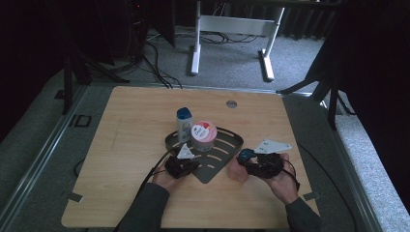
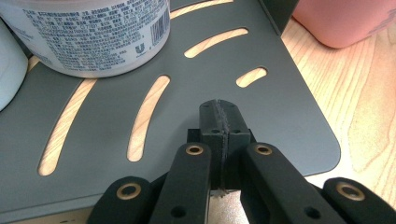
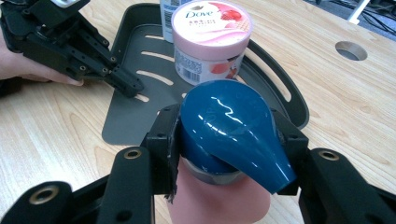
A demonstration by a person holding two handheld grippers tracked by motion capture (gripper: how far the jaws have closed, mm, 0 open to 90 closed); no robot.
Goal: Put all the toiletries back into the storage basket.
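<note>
- High view: on the wooden table [image 1: 130,125] a dark slotted corner tray [image 1: 227,140] carries a small blue-capped bottle [image 1: 184,124] and a pink-lidded Dove jar [image 1: 203,135]. The left gripper [image 1: 186,166] rests at the tray's near corner; the right gripper [image 1: 251,159] holds a pink bottle with a blue cap [image 1: 240,166] standing on the table just right of the tray.
- Left gripper view: the left gripper [image 2: 219,128] has its jaws pressed fully together, nothing between them, the tips lying on the tray [image 2: 289,116] as if to pin it. Keeping that downward pressure steady should stop the tray sliding.
- Right gripper view: the right gripper [image 3: 229,140] clamps the bottle's blue cap [image 3: 229,126], its pads on either side. Lifting straight, keeping the bottle upright, and aiming for the free tray floor beside the Dove jar [image 3: 210,37] looks safest, to avoid knocking it.
</note>
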